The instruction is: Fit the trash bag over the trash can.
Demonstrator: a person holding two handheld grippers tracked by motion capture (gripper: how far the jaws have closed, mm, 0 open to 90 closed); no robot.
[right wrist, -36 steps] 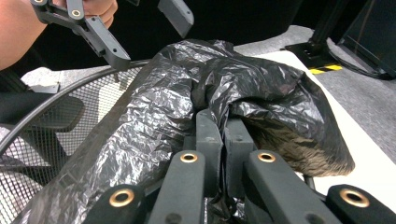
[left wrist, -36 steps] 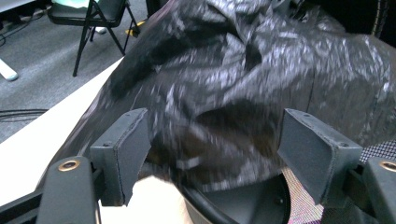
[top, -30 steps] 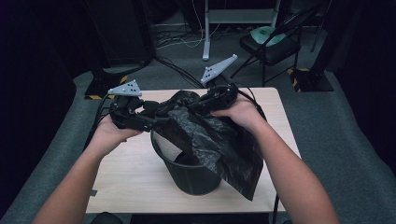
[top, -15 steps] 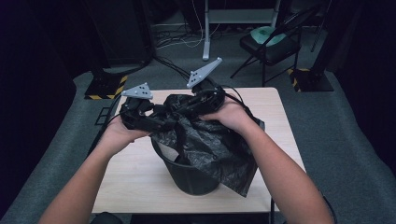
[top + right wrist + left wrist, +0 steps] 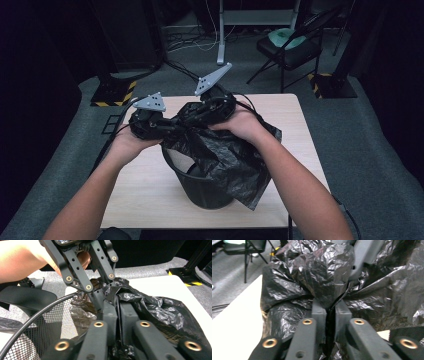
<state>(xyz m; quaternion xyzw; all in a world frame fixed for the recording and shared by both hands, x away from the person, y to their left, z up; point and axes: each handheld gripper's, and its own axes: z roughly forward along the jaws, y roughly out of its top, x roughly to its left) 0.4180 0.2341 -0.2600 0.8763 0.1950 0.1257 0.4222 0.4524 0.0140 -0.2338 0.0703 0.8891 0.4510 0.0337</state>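
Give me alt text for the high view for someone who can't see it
A person's two hands hold tongs, the left tongs and right tongs, both pinching a black bin bag above a black mesh wastebasket on a light wooden table.

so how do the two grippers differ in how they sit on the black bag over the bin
The left gripper sits lower and nearer the person, its grey plate lying fairly flat; the right gripper sits farther back, its plate tilted up steeply. The left gripper is at the left of the mesh bin, the right gripper above the bin's far rim. Both are shut on the black bag, almost meeting.
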